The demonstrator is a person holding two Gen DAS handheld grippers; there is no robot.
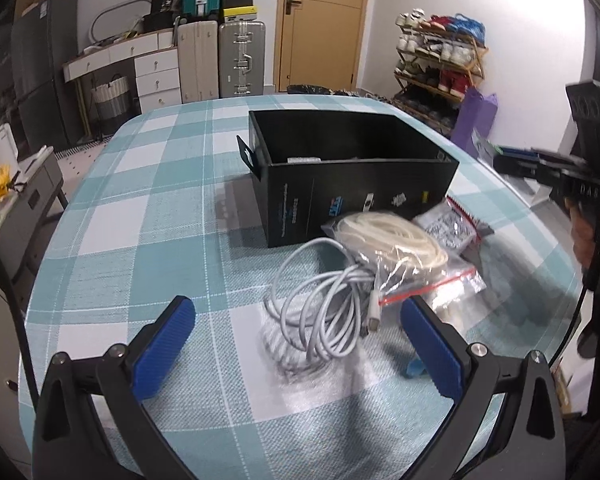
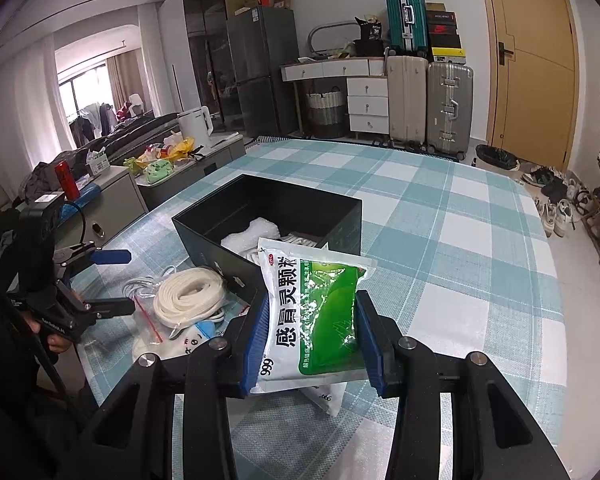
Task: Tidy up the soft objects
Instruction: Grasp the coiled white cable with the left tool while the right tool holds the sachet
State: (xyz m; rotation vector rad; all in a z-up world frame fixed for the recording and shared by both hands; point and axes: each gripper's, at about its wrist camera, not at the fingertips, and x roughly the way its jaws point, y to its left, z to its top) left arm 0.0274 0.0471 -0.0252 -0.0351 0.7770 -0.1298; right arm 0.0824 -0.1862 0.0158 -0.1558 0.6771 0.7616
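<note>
A black open box (image 1: 352, 184) stands mid-table; in the right wrist view (image 2: 268, 208) white soft items lie inside it. My right gripper (image 2: 312, 320) is shut on a green and white medicine pouch (image 2: 312, 312), held above the table just in front of the box's near corner. My left gripper (image 1: 296, 320) is open and empty, low over a coiled white cable (image 1: 320, 312). A bagged cream rope coil (image 1: 392, 240) lies beside the box, with more clear zip bags (image 1: 448, 232) next to it. The left gripper also shows in the right wrist view (image 2: 112, 280).
The table wears a teal and white checked cloth (image 1: 160, 208). Another white pouch (image 2: 328, 396) lies under the right gripper. Suitcases (image 2: 428, 100), drawers and a shoe rack (image 1: 440, 64) stand beyond the table.
</note>
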